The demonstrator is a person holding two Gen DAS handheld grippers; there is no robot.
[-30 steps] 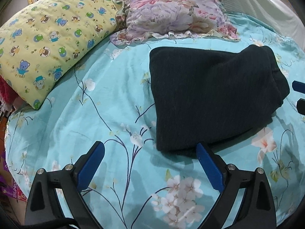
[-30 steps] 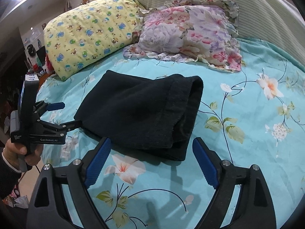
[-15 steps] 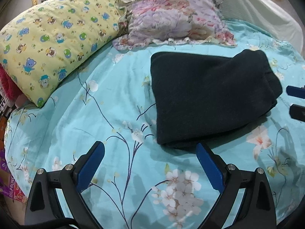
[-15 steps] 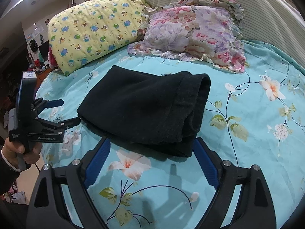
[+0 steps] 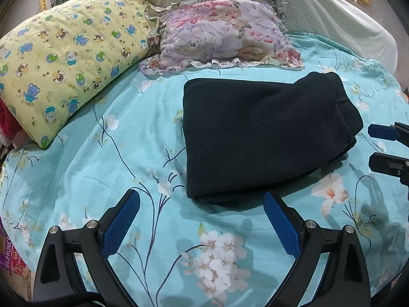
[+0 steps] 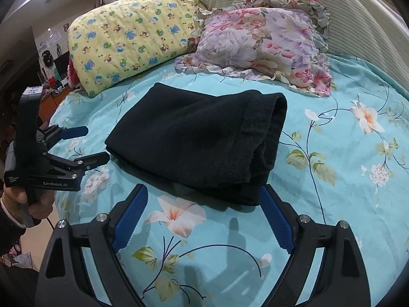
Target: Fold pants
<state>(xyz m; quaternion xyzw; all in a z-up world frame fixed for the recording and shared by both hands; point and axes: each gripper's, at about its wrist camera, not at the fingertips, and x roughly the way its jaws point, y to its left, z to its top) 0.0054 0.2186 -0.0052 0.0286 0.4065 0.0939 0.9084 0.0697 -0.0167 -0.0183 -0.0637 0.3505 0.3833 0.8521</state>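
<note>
The black pants lie folded into a thick rectangle on the turquoise flowered bedsheet. They also show in the right wrist view, with the rolled thick end at the right. My left gripper is open and empty, just short of the bundle's near edge. It also shows in the right wrist view, held by a hand at the left. My right gripper is open and empty at the bundle's near edge. Its fingertips also show at the right edge of the left wrist view.
A yellow bear-print pillow and a flowered ruffled pillow lie at the head of the bed. A striped cushioned headboard stands behind them. The bed's left edge drops to the floor and room clutter.
Both grippers have drawn back and risen a little from the folded pants, which now sit farther off in both views. The pants have not moved.
</note>
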